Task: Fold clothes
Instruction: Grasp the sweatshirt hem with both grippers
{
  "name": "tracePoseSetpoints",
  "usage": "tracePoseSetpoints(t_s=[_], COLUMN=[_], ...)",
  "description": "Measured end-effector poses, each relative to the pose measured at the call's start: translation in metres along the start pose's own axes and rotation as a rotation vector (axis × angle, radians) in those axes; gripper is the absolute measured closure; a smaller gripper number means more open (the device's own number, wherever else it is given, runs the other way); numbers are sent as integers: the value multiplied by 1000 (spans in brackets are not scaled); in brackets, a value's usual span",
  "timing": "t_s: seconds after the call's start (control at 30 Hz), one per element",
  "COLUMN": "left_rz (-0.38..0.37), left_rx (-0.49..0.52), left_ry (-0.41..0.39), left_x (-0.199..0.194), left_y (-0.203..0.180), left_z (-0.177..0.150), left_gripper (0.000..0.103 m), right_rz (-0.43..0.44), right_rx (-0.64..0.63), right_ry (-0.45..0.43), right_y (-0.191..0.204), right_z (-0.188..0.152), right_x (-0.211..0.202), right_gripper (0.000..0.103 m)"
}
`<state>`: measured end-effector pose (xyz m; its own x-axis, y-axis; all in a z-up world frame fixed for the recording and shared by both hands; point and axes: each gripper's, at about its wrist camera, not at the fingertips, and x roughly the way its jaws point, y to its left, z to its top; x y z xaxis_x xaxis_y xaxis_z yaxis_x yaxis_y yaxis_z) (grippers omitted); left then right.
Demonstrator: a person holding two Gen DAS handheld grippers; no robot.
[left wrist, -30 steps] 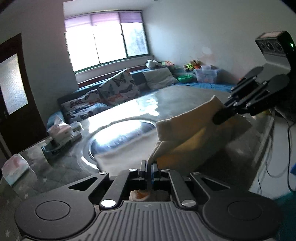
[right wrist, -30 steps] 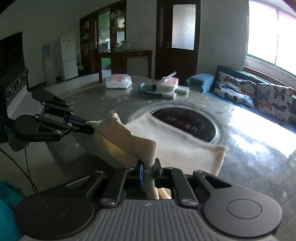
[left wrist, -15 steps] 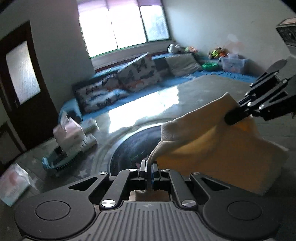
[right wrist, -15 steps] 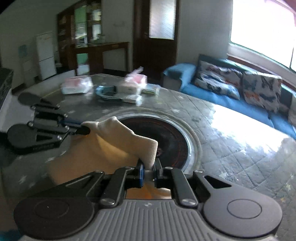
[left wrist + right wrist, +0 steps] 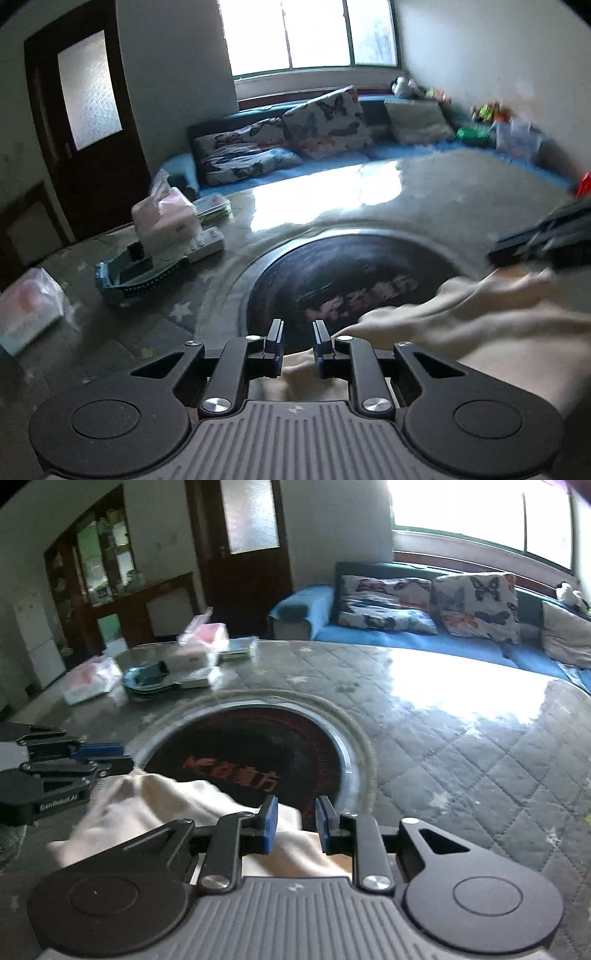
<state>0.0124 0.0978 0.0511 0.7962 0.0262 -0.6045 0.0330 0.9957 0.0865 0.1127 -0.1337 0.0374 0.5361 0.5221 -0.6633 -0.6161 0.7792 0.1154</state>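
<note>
Now both grippers sit low over a round table, their jaws parted a little and pinching nothing. Seen from its own camera, the left gripper (image 5: 298,341) has just been opening; a narrow gap shows between its fingers, and the cream cloth (image 5: 461,325) lies below and behind them, its edge beside the right-hand finger, gripped by neither pad. The right gripper (image 5: 295,821) has also just been opening; its blue-padded fingers stand apart, with the cloth (image 5: 173,808) spread under the left-hand finger and running off to the left, loose on the table. Each gripper shows in the other's view: the right one (image 5: 543,242) as a blurred dark shape at the right edge, above the far end of the cloth; the left one (image 5: 105,757) at the left edge, its tips just over the cloth's raised corner. The cloth rests bunched on the near side of the table, partly over the rim of a dark round inset (image 5: 251,753) with reddish lettering at the table's middle. The table (image 5: 461,746) has a grey quilted cover, bright with window glare. Farther off on it are a tissue box (image 5: 164,216), a remote (image 5: 205,245), a blue tray (image 5: 129,273) and a white packet (image 5: 29,310). Beyond it stands a blue sofa (image 5: 388,635) with butterfly cushions (image 5: 476,602), a dark door (image 5: 85,110) and a bright window (image 5: 310,33).
</note>
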Motion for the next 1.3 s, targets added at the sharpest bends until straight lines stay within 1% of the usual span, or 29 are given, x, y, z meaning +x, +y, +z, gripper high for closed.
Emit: tracePoseSetpoints(t_s=[0.03,0.07,0.1,0.17,0.23,0.33,0.47,0.53,0.6,0.63,0.7,0.77,0.83,0.9,0.97,1.0,1.07,1.13,1.3], left_rz=[-27,-50,-66,-86,-87,-67,-34,-13,-6,-1,12,26,44,56,65,70,81,92,108], left_rx=[-16,-33,-45,-54,-50,-64,-108,-117,-127,-133,-141,-152,-156,-158,-162,-165,-168,-170,-179], left_ry=[1,8,21,39,53,78,113,117,124,126,124,123,121,122,123,123,127,133,134], left_x=[-2,-3,-2,0,6,19,34,39,41,41,41,40,38,36,34,34,34,34,30], left_y=[-1,-3,-5,-12,-17,-19,-13,-11,-9,-9,-7,-4,-3,-1,1,2,4,7,12], left_z=[1,3,3,3,3,4,3,2,1,0,-2,-3,-4,-5,-7,-7,-9,-11,-14], left_gripper=[71,63,52,52,50,49,46,40,36,32,26,20,11,9,6,4,3,0,0], right_rz=[12,20,27,32,25,-6,-33,-42,-47,-51,-58,-61,-59,-58,-56,-57,-62,-73,-94], right_rx=[-6,-11,-17,-24,-26,-19,-12,-6,-2,1,5,10,10,7,-2,-6,-10,-10,-10], right_ry=[4,9,15,30,43,67,80,79,79,79,80,80,76,72,70,72,82,97,107], right_y=[4,8,12,20,24,27,28,26,26,25,24,23,23,24,26,28,29,29,29], right_z=[-1,-1,-1,-1,-2,-3,-6,-7,-7,-8,-8,-8,-7,-7,-7,-7,-8,-9,-8], right_x=[0,2,5,13,21,32,42,45,46,46,46,46,43,40,40,40,44,48,51], right_gripper=[80,80,77,73,73,70,60,59,55,54,47,47,46,42,40,36,31,30,24])
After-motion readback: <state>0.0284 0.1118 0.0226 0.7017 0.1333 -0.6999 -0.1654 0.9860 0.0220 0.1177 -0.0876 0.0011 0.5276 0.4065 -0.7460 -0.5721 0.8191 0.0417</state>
